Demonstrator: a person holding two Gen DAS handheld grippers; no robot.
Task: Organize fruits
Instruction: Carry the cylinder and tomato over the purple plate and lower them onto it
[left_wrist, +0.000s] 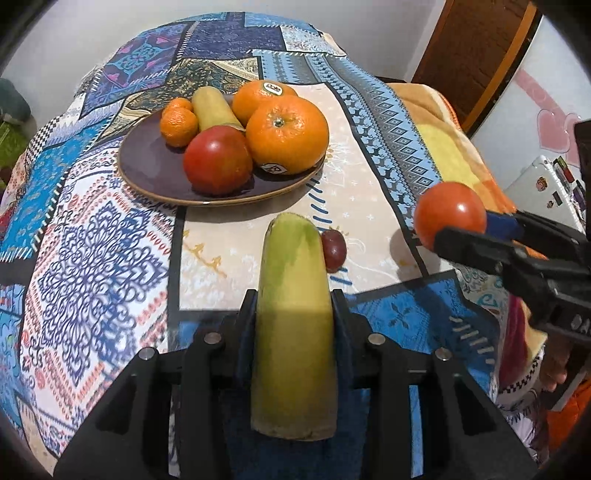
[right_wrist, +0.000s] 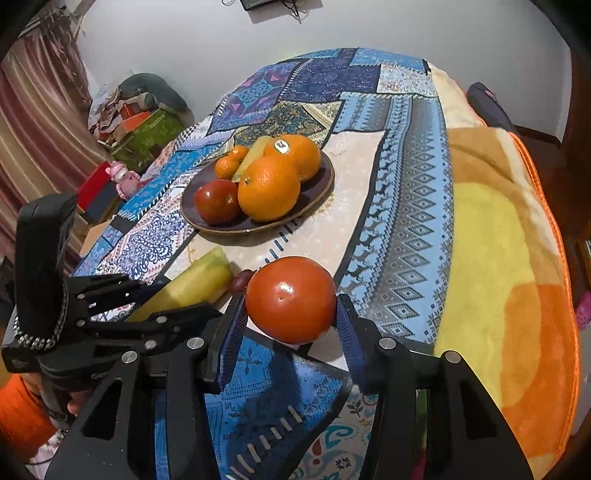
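My left gripper (left_wrist: 294, 302) is shut on a yellow-green banana piece (left_wrist: 293, 325) and holds it above the table, short of the plate. My right gripper (right_wrist: 291, 314) is shut on a red tomato (right_wrist: 291, 299), to the right of the banana; it also shows in the left wrist view (left_wrist: 448, 212). A dark purple plate (left_wrist: 147, 162) ahead holds two large oranges (left_wrist: 287, 134), two small mandarins (left_wrist: 178, 125), a banana piece (left_wrist: 212, 109) and a red tomato (left_wrist: 218, 159). A red grape (left_wrist: 334, 249) lies on the cloth beside the held banana.
The table wears a patterned blue patchwork cloth (left_wrist: 96, 258). A yellow-orange blanket (right_wrist: 498, 266) covers the right side. A white laptop (left_wrist: 543, 188) lies at the far right. Boxes and clutter (right_wrist: 136, 118) sit beyond the table's left edge.
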